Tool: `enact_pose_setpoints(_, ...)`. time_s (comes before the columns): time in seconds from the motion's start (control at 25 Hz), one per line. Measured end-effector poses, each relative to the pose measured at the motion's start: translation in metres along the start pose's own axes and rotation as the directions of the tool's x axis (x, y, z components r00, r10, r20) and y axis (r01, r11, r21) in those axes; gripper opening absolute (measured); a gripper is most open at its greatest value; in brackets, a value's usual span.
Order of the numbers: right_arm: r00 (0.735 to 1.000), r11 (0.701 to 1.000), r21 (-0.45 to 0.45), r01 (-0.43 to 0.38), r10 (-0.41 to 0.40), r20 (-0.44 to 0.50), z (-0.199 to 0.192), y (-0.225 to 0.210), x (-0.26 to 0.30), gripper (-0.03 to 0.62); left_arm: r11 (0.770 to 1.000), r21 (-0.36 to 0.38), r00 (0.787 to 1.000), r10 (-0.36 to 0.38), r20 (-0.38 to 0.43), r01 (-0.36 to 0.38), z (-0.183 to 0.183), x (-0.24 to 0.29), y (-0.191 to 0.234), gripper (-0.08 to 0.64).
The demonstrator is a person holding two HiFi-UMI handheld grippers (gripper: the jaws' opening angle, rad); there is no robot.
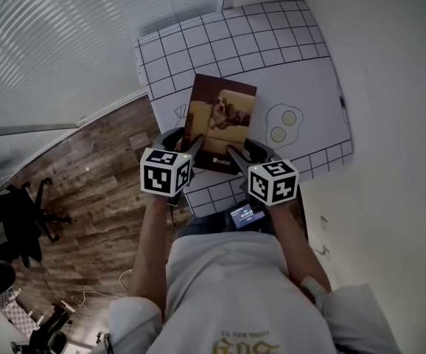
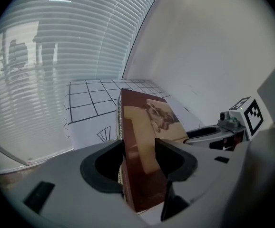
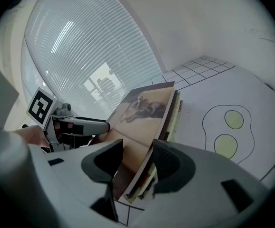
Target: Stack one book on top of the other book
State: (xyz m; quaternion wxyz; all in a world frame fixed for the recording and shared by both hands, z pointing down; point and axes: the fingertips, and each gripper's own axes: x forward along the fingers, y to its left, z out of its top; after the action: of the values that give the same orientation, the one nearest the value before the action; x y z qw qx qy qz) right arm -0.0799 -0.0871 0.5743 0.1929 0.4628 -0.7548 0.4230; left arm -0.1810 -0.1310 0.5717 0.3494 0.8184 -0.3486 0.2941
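Both of my tools are clamped on the near edge of the dog-cover book (image 1: 220, 120). The left tool (image 1: 186, 142) pinches its near left corner, one jaw on the cover and one underneath. The right tool (image 1: 248, 152) grips the near right corner the same way. In the right gripper view a second layer of cream pages, the lower book (image 3: 176, 114), sits directly under the cover. I cannot tell where one volume ends. The stack sits at the tabletop (image 1: 309, 80) left-centre, its left side near the edge that drops to the wood floor (image 1: 88, 161). To the right there is open surface around the fried-egg drawing (image 1: 283, 122), then the wall (image 1: 390, 87). Bare grid squares lie beyond the far edge.
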Motion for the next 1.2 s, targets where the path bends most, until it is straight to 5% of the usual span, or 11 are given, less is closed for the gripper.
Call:
enact_pose_setpoints(0.4, 1.0, 0.998, -0.048, 0.03, -0.031, -0.005, 0.0, -0.003, 0.002, 0.21, 1.0, -0.015, 1.0, -0.022, -0.005, 0.022, -0.001, 0.004, 0.002, 0.21)
enact_pose_setpoints(0.56, 0.998, 0.998, 0.005, 0.063, -0.063, -0.018, -0.002, -0.013, 0.002, 0.273, 1.0, 0.006, 1.0, 0.005, -0.004, -0.005, -0.001, 0.004, 0.002, 0.218)
enact_pose_setpoints(0.76, 0.998, 0.998, -0.01, 0.063, -0.063, -0.032, 0.0, -0.012, 0.001, 0.287, 0.997, -0.065, 0.998, 0.046, 0.049, -0.043, 0.008, -0.006, 0.013, 0.225)
enact_pose_setpoints(1.0, 0.999, 0.999, -0.012, 0.043, -0.043, 0.019, 0.011, -0.014, -0.015, 0.239, 0.994, -0.104, 0.994, 0.045, 0.097, -0.035, 0.01, -0.017, 0.024, 0.224)
enact_pose_setpoints(1.08, 0.997, 0.999, -0.01, 0.049, -0.048, 0.064, 0.019, -0.017, -0.025, 0.179, 0.992, -0.119, 0.989, 0.058, 0.136, -0.042, 0.014, -0.024, 0.026, 0.205)
enact_pose_setpoints(1.2, 0.994, 1.0, 0.002, 0.005, -0.005, 0.11, 0.027, -0.013, -0.042, 0.014, 0.991, -0.098, 0.963, 0.116, 0.243, -0.095, 0.03, -0.043, 0.026, 0.02)
